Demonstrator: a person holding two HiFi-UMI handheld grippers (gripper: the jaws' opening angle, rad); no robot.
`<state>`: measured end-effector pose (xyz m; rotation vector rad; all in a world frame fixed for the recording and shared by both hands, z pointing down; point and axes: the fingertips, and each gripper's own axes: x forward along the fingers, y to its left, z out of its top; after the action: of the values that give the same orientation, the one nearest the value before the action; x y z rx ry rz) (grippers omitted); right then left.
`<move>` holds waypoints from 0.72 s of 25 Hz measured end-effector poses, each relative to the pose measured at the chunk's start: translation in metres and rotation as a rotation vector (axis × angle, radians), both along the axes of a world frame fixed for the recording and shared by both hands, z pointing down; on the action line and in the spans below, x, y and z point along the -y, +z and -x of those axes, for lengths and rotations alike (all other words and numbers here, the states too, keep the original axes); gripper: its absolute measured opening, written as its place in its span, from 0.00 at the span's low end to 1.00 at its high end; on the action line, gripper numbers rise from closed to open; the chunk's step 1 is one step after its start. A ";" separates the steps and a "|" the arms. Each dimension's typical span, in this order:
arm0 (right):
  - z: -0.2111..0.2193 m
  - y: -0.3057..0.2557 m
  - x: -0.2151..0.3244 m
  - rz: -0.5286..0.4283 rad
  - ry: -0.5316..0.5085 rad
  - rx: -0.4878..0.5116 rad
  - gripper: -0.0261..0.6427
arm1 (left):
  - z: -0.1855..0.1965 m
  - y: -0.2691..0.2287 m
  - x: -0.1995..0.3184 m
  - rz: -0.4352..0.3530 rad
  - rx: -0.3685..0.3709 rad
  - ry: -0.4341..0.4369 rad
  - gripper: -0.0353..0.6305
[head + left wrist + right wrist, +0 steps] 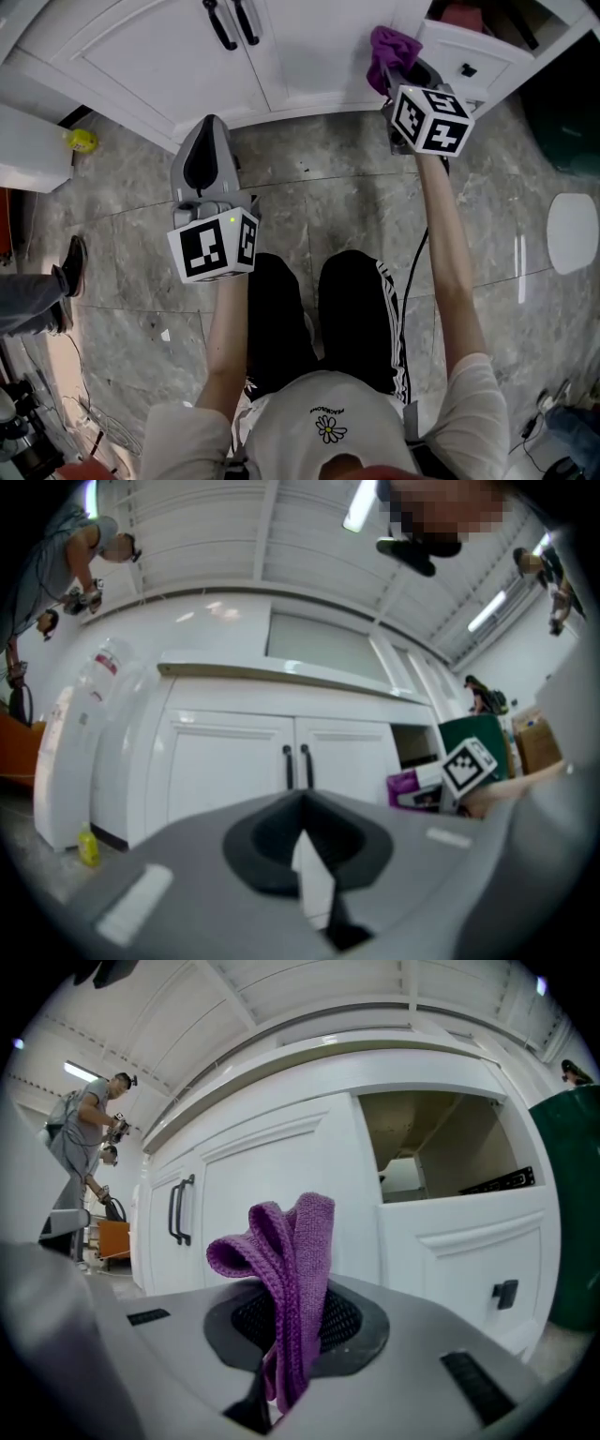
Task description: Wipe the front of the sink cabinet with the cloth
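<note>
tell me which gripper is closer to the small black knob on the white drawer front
Right. The right gripper, shut on the purple cloth, sits just left of the small black knob. The left gripper hangs far to its left, before the white double doors.

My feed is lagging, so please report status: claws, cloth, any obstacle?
Left claw shut, empty. Right claw shut on purple cloth, close to cabinet front, contact unclear. Nothing between them.
</note>
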<state>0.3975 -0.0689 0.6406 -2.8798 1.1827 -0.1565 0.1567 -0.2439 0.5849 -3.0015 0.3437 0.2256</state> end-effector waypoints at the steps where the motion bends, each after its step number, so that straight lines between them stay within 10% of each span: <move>1: 0.008 0.003 0.012 -0.009 -0.029 0.006 0.12 | 0.001 0.002 0.002 0.003 0.001 0.000 0.06; 18: 0.091 0.072 0.214 0.093 -0.342 0.048 0.12 | 0.027 0.020 0.051 0.004 0.035 -0.073 0.06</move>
<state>0.3063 -0.2826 0.7124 -2.7030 1.6906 -0.2923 0.1300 -0.2949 0.6049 -2.9862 0.4491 0.1653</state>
